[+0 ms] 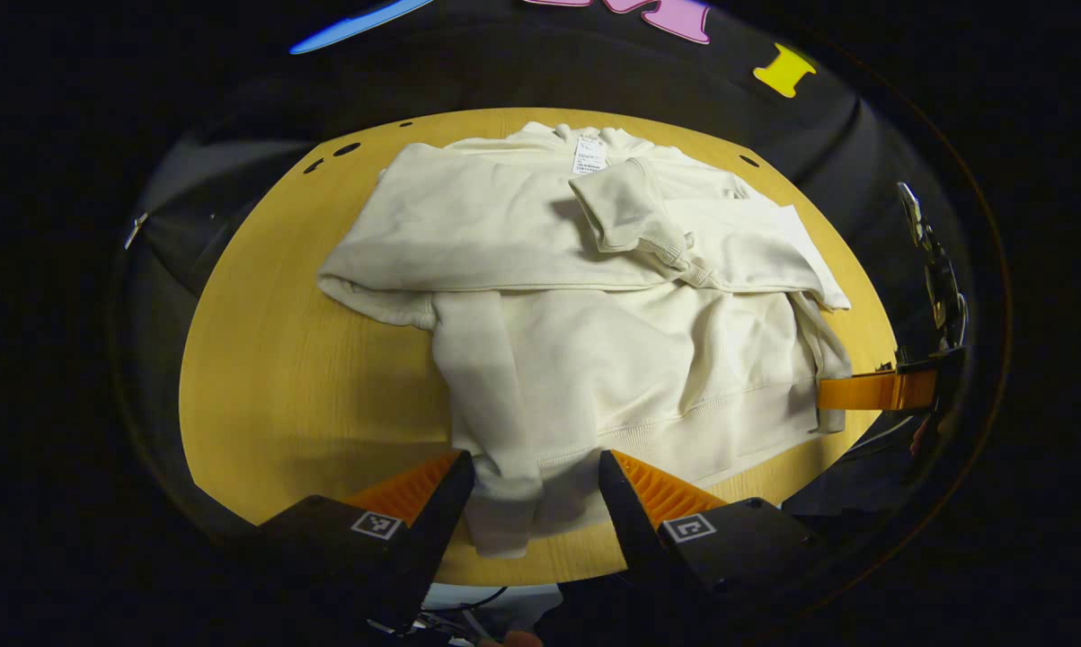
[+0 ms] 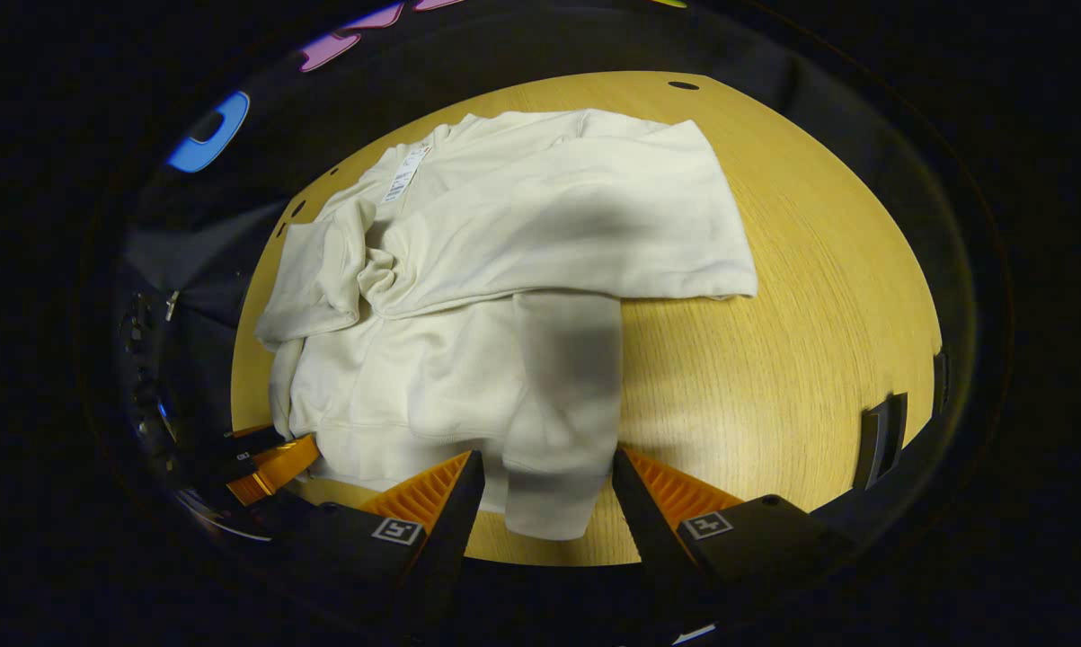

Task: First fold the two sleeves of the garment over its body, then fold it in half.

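We see a cream sweatshirt [image 1: 585,332] lying on a round, pale wooden table [image 1: 288,377]; in the left gripper view it fills the centre and upper half of the frame, with its neck label [image 1: 589,155] at the top and its ribbed hem toward the bottom. One sleeve lies folded across the chest, its ribbed cuff [image 1: 634,216] resting right of centre, while a further band of cloth hangs down to the lower centre of the frame. The left gripper [image 1: 536,490] has its jaws spread apart, and that hanging cloth end lies between them without being pinched. In the right gripper view the same sweatshirt [image 2: 504,270] occupies the centre and left, and the right gripper [image 2: 547,490] likewise stands with jaws parted around a dangling cloth end [image 2: 553,485] at lower centre. The other gripper appears at the lower left edge of this view, but we cannot tell how its fingers stand from there. We judge the fabric to be a soft, thick fleece knit: light, limp, not fragile, with a matte surface unlikely to slip. It should crease broadly and sag wherever unsupported. We judge the ribbed hem and cuffs to be the firmest holds, since they are denser and stretch less. For the halving fold, we would take the hem near its two corners.
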Motion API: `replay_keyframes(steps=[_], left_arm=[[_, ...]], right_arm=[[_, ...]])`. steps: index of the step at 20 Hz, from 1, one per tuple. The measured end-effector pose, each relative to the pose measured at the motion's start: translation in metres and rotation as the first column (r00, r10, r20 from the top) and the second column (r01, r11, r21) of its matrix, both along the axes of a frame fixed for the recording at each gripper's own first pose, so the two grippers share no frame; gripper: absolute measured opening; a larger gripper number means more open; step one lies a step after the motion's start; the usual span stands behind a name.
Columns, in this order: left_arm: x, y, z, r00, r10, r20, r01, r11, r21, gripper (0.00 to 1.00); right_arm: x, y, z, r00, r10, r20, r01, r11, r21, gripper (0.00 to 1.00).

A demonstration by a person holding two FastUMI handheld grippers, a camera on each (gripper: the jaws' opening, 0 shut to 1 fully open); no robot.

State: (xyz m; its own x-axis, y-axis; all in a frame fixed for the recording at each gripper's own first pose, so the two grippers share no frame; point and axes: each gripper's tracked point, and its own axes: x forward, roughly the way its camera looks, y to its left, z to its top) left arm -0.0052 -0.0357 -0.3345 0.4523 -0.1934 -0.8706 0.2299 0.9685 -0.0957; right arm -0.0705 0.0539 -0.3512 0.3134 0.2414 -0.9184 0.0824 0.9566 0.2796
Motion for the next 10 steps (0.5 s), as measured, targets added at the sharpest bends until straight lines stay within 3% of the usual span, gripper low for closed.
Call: replay_keyframes(steps=[3, 10], left_arm=[[-0.0014, 0.0024, -0.0049, 1.0, -0.021, 0.002, 0.02, 0.996, 0.081, 0.92], [0.0001, 0.004, -0.0068, 0.999, 0.029, 0.035, -0.032, 0.996, 0.079, 0.92]], right_arm=[[-0.0023, -0.0005, -0.006, 0.998, 0.067, -0.016, -0.068, 0.995, -0.074, 0.86], [-0.0041, 0.0003, -0.0095, 0.994, 0.106, -0.014, -0.107, 0.98, -0.169, 0.9]])
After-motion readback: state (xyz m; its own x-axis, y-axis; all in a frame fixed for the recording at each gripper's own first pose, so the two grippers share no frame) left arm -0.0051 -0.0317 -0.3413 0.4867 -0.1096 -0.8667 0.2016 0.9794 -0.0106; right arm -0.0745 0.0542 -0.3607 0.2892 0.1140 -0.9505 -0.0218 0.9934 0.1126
